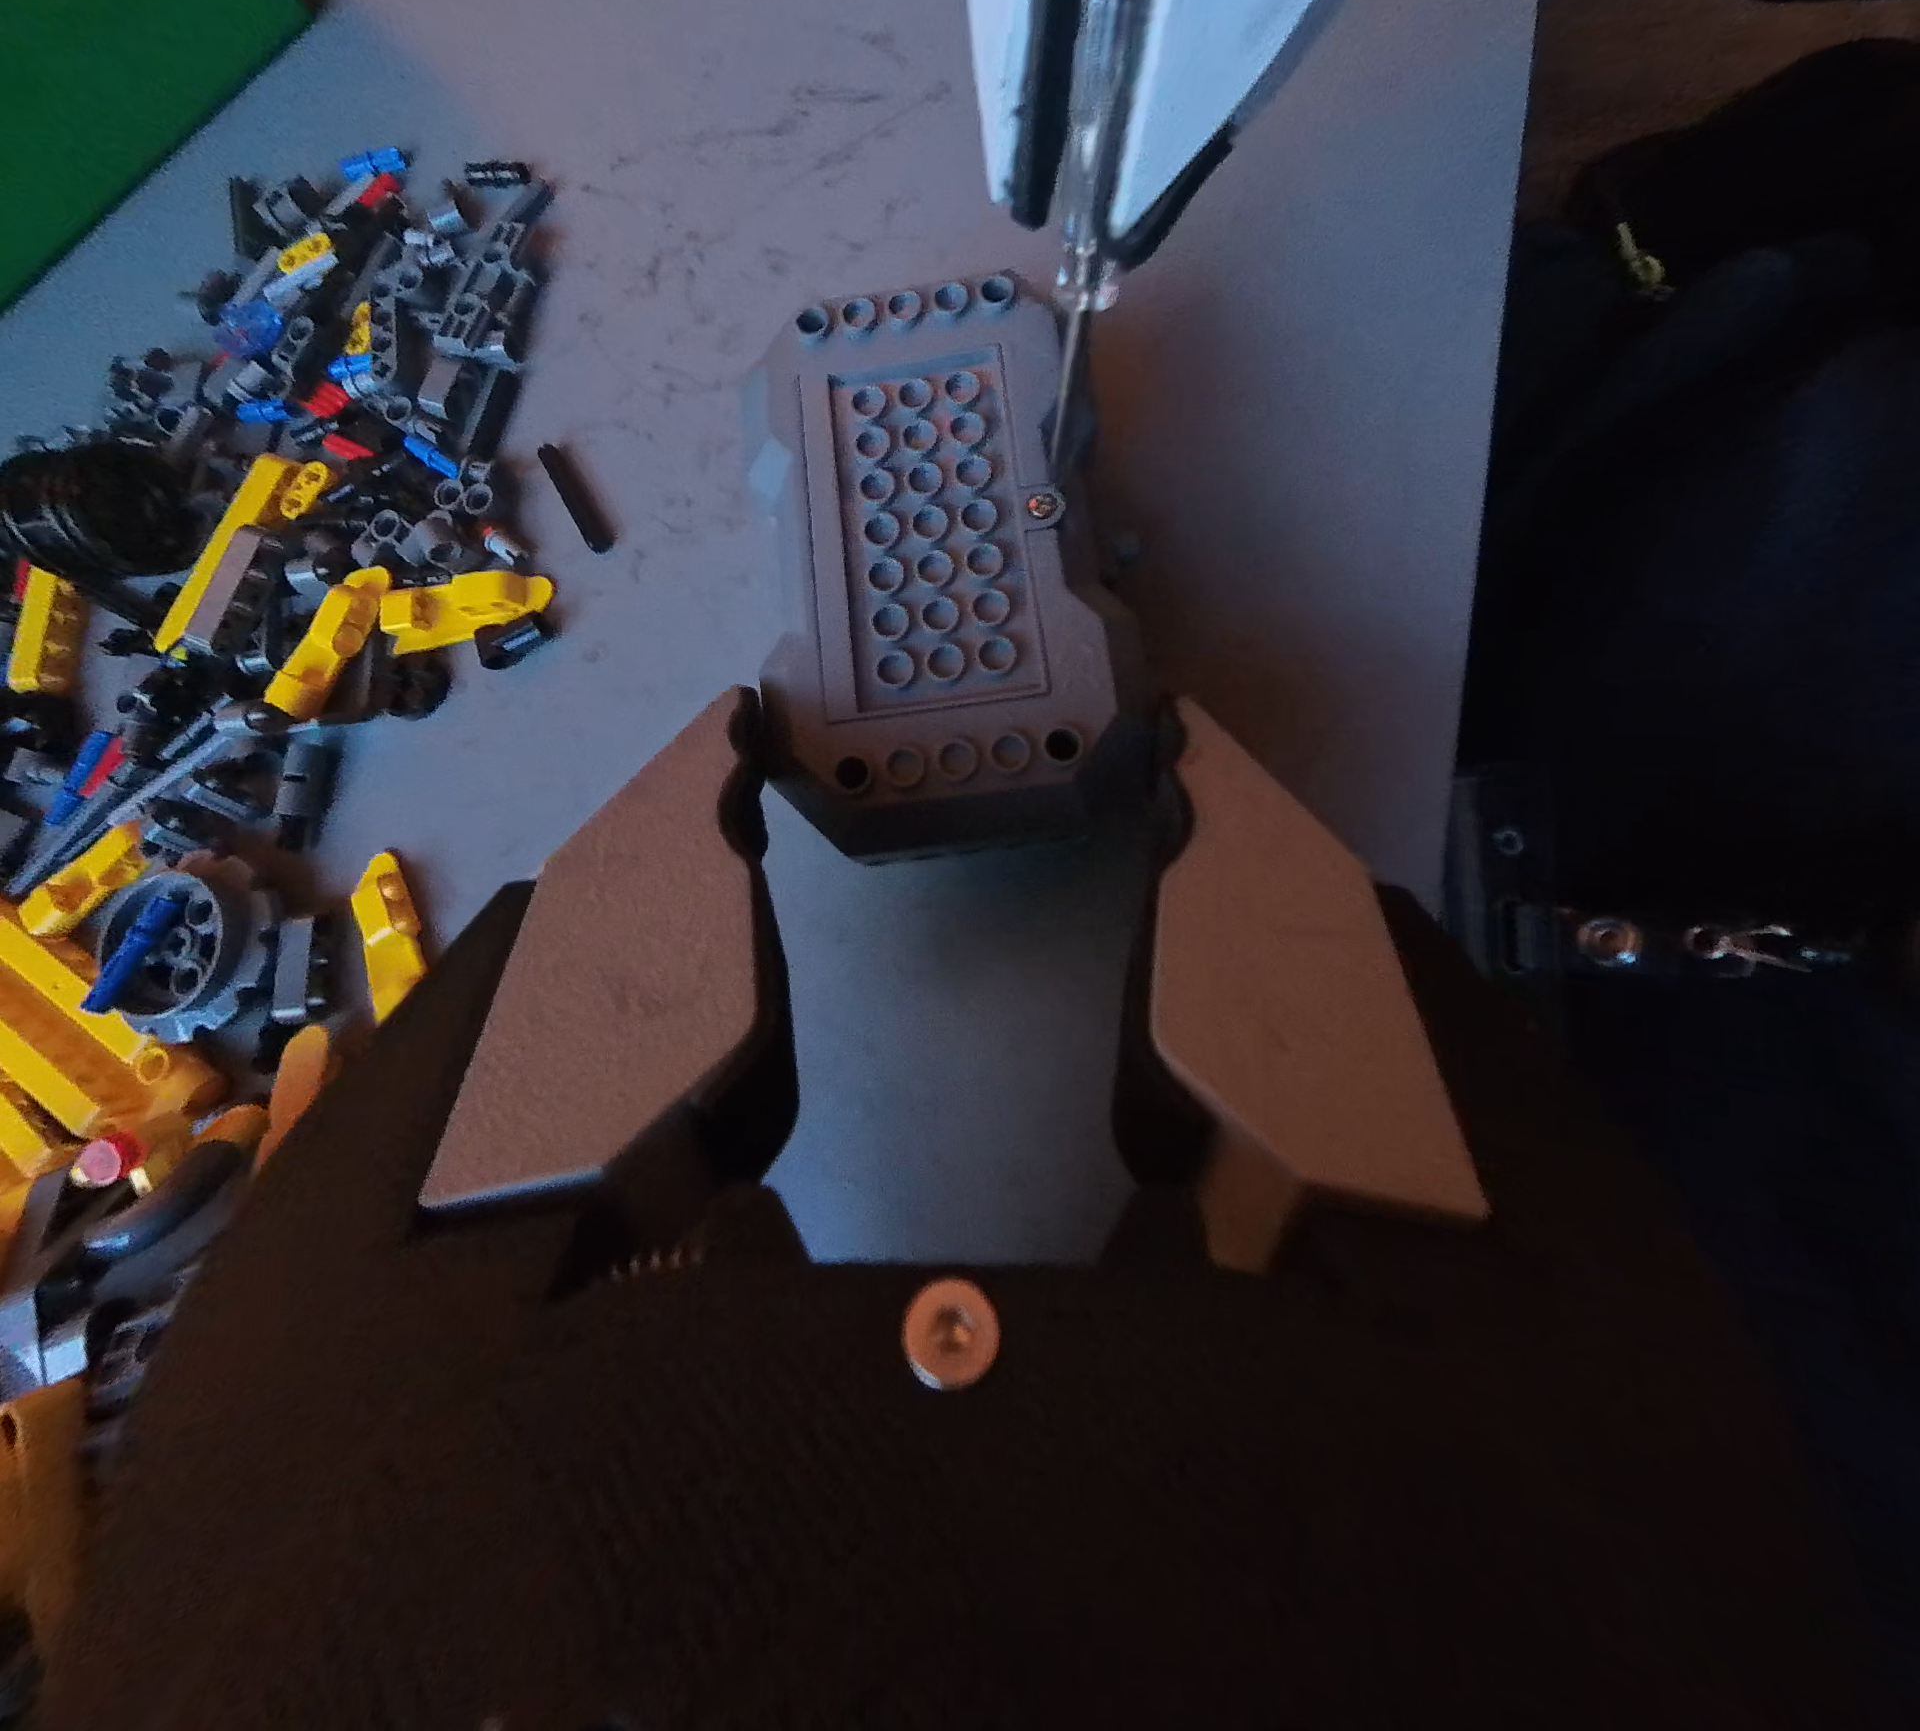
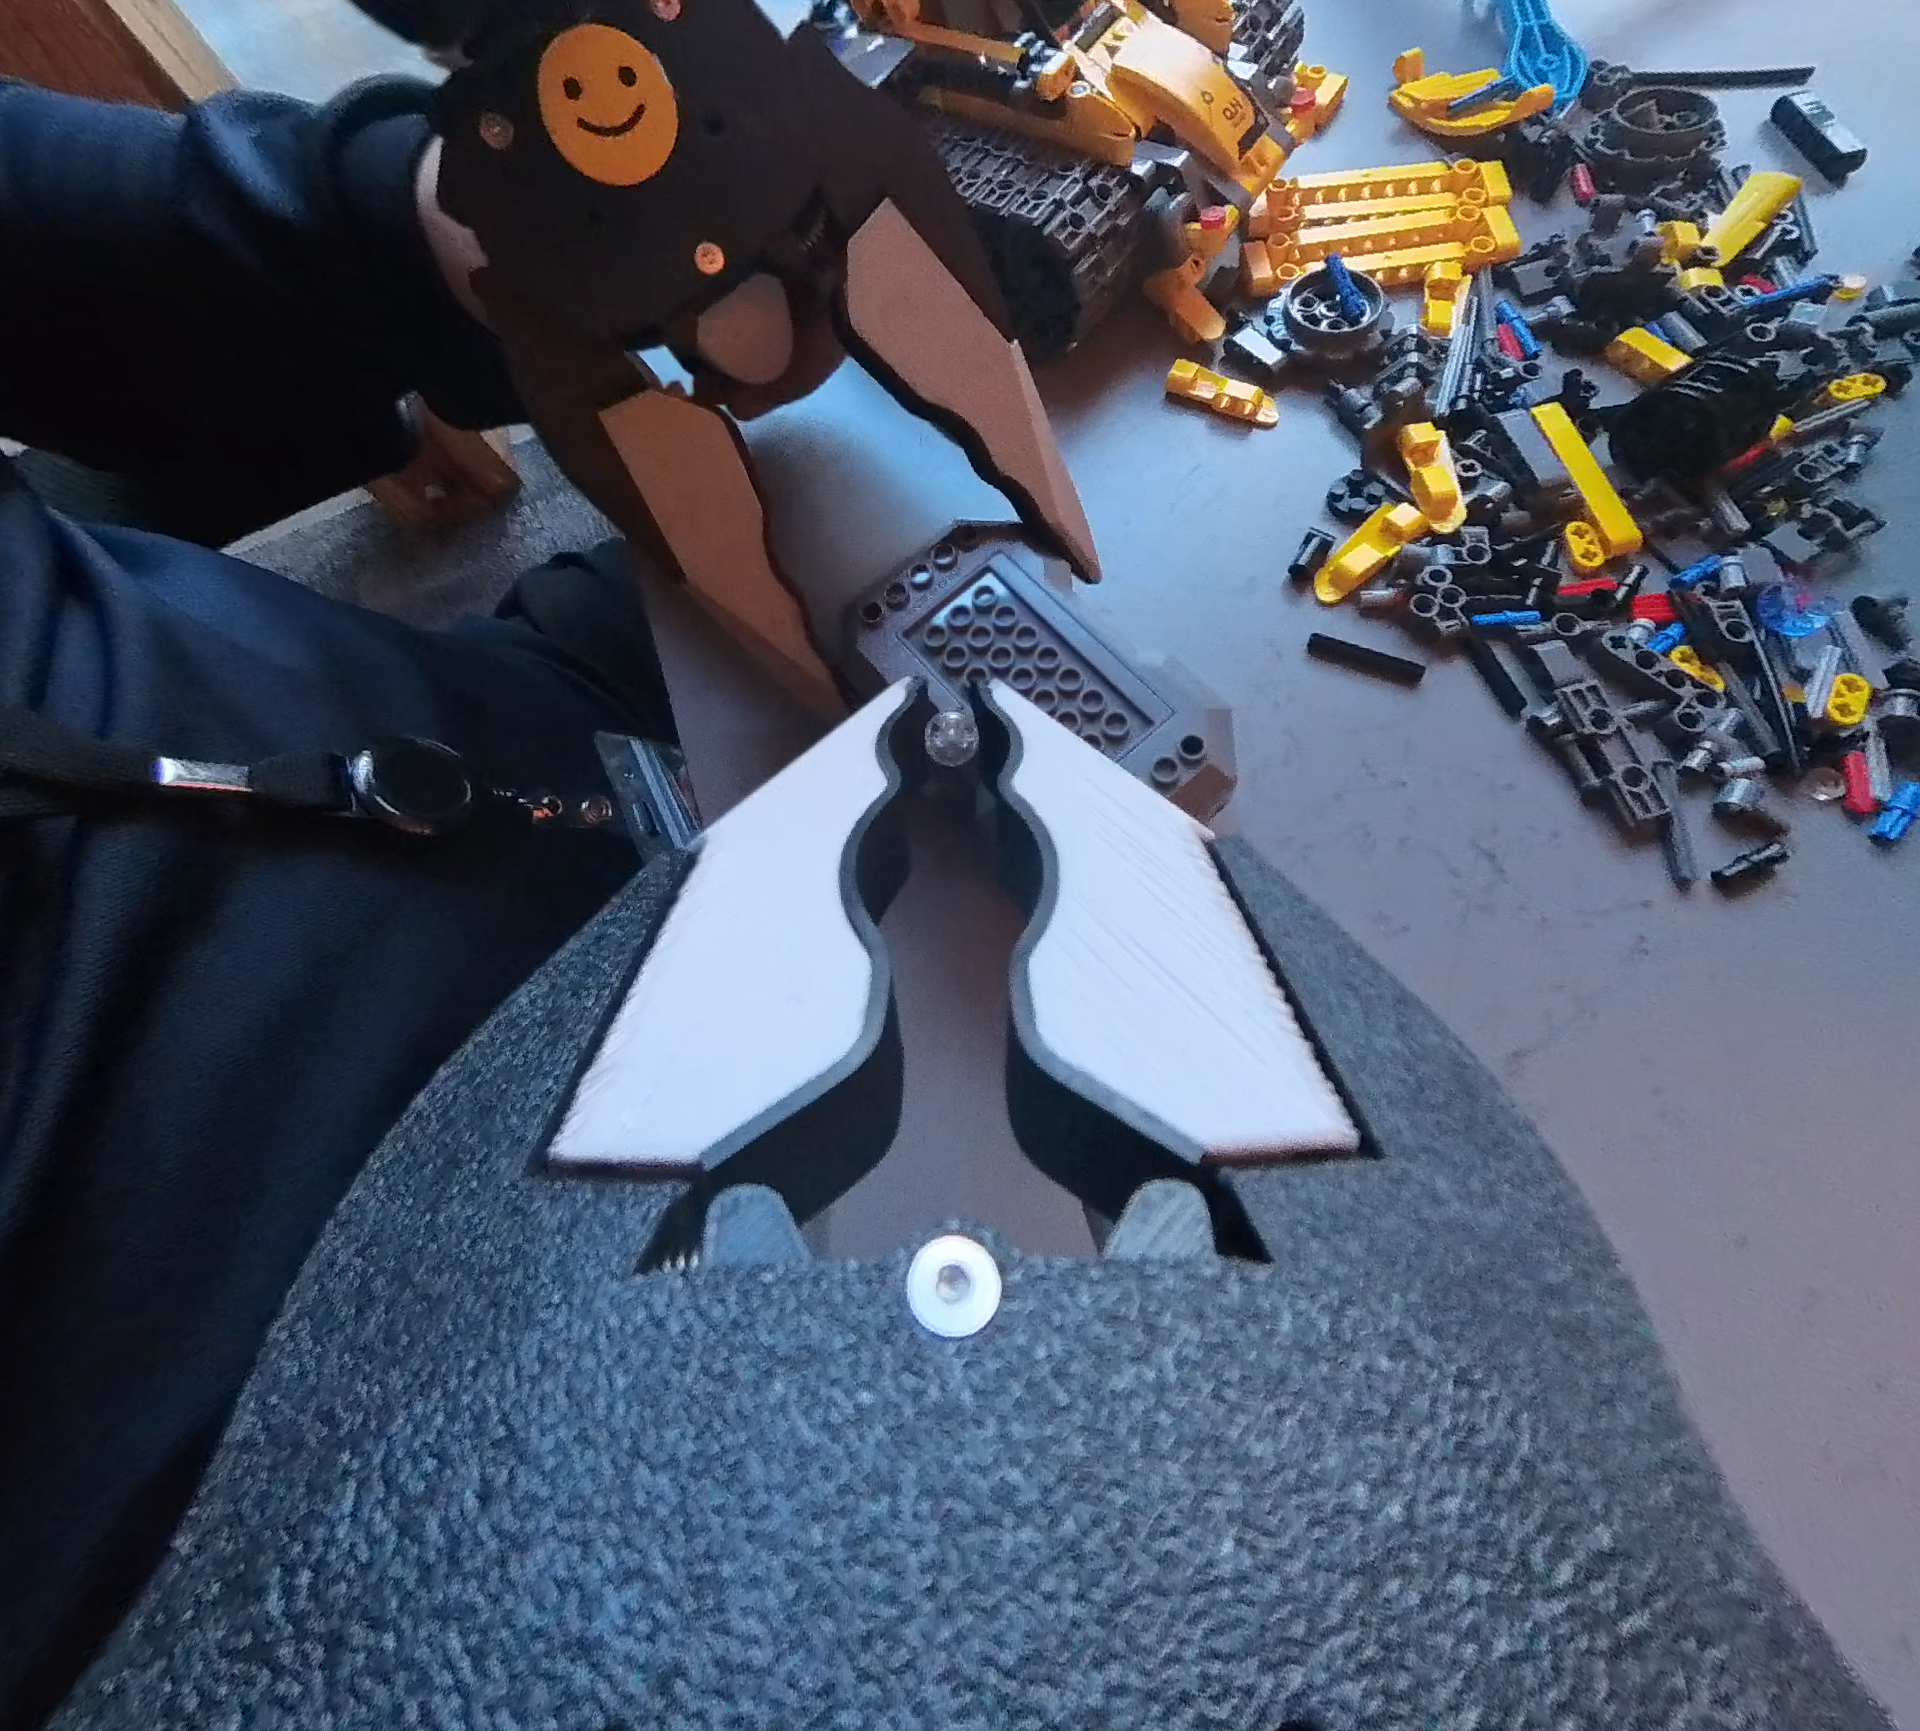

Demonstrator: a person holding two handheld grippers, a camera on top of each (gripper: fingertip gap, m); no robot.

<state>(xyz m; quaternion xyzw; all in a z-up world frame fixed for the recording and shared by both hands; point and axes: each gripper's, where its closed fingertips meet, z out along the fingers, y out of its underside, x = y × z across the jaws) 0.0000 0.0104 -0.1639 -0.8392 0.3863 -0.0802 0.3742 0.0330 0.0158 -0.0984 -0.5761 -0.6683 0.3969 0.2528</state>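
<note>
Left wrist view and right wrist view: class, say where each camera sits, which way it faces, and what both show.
Left wrist view: on the left gripper, facing down its jaws, which grip a grey studded box on the table; dark clothing at right.
Right wrist view: on the right gripper, facing down its jaws, shut on a clear screwdriver; a dark sleeve at left.
Shared: box, screwdriver, both grippers, loose brick pile.

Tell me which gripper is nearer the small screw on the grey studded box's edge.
Right. The right gripper holds a clear-handled screwdriver whose tip comes down beside the screw; the left gripper clamps the grey studded box at its near end.
</note>
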